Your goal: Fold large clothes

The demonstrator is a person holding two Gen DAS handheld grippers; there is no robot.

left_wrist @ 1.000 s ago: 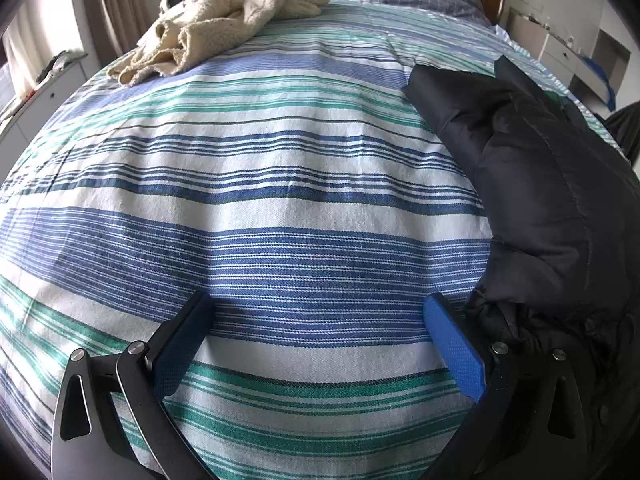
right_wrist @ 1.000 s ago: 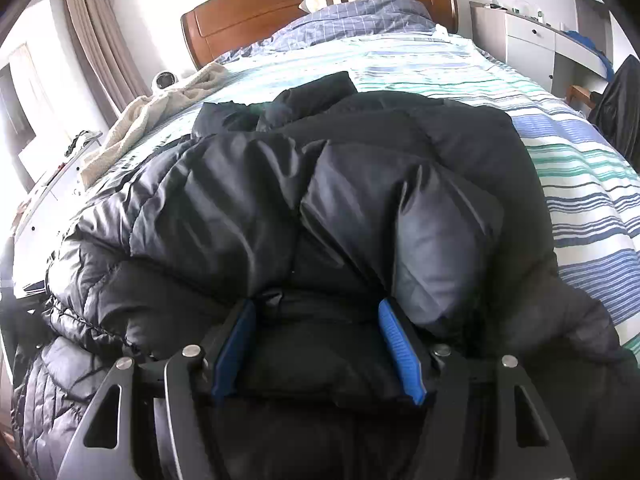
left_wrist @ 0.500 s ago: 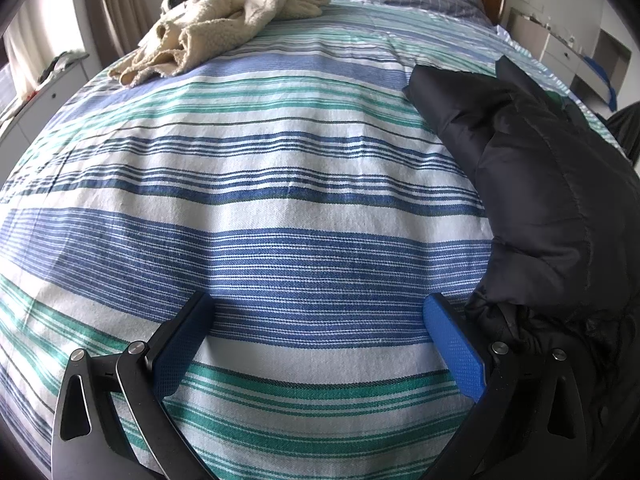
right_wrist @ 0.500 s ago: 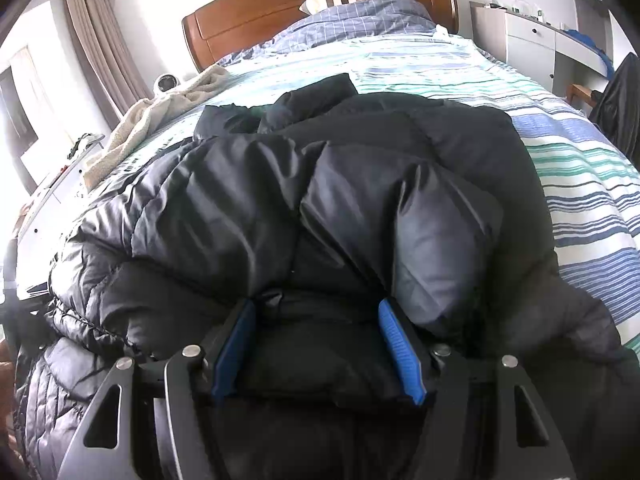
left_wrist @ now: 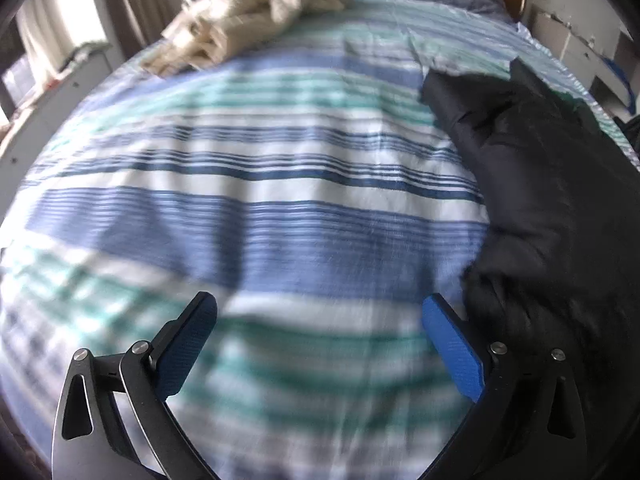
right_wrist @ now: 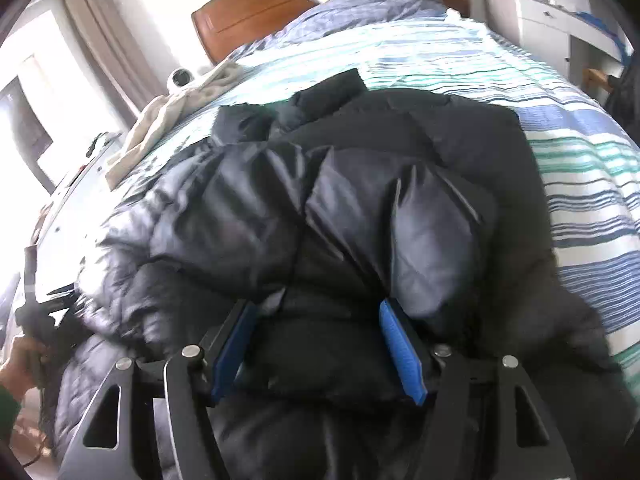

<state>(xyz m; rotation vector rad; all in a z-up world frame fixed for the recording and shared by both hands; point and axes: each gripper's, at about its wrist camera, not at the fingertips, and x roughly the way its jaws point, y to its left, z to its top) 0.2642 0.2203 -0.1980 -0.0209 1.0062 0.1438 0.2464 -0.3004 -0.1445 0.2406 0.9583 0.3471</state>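
striped bed (left_wrist: 280,208) fills the frame; cream blanket (left_wrist: 256,20) upper left; wooden headboard (right_wrist: 256,20) top; white cabinet (right_wrist: 532,28) upper right.

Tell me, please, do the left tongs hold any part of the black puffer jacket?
No, the left tongs are spread wide over the striped bedspread, with the black puffer jacket beside them.

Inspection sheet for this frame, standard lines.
Surface: striped bedspread on a bed.
Job's things: black puffer jacket, bunched, lying on the bed.
Clutter: cream garment near the headboard.
Grippers: left gripper open over bare bedspread, beside the jacket; right gripper with jacket fabric between its fingers, grip unclear.
Cables: nothing seen.
Surroundings: curtain, white cabinet.
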